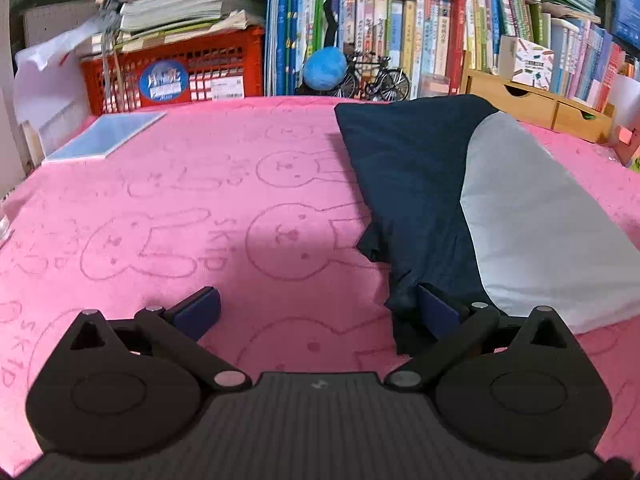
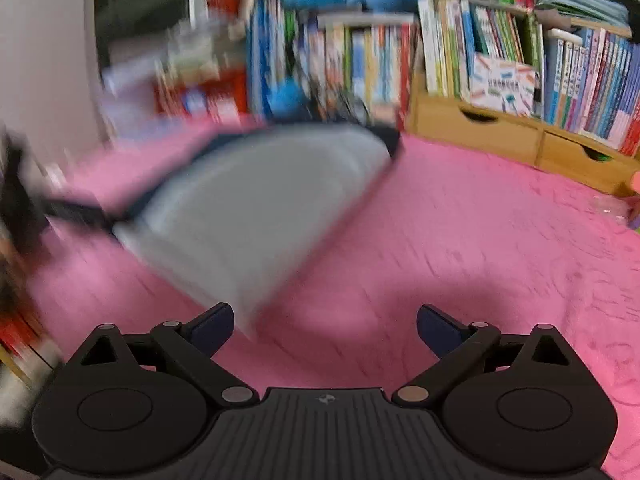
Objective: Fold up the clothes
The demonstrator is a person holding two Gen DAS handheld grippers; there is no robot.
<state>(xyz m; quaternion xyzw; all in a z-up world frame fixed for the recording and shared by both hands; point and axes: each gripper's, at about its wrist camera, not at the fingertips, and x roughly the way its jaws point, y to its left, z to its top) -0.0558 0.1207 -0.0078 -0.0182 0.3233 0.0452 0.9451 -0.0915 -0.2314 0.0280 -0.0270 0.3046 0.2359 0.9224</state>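
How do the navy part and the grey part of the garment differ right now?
The navy part lies on the garment's left, rumpled at its near end; the grey part lies on the right, smooth. Navy reaches the left gripper's right finger; grey stops short. Both lie flat on the pink blanket.

- Blanket [image 1: 168, 208]: pink cloth, soft and fuzzy, matt, with rabbit outlines pressed into the nap.
- Garment [image 1: 408, 184]: dark navy cloth, matt, lightly creased; its grey panel [image 1: 540, 224] looks smoother.
- Left gripper [image 1: 318, 308]: matt black plastic, ribbed top plate, dull metal pins at the joints; blue pads [image 1: 200, 308] look rubbery.
- Right gripper [image 2: 325, 328]: same matt black plastic, same metal pins.
- Crate [image 1: 224, 68]: red plastic lattice, slight sheen, with a glossy round sticker.
- Drawers [image 1: 536, 104]: pale wood, smooth, matt.
- Books [image 1: 420, 40]: glossy paper spines.
- Ball [image 1: 325, 68]: blue plush.
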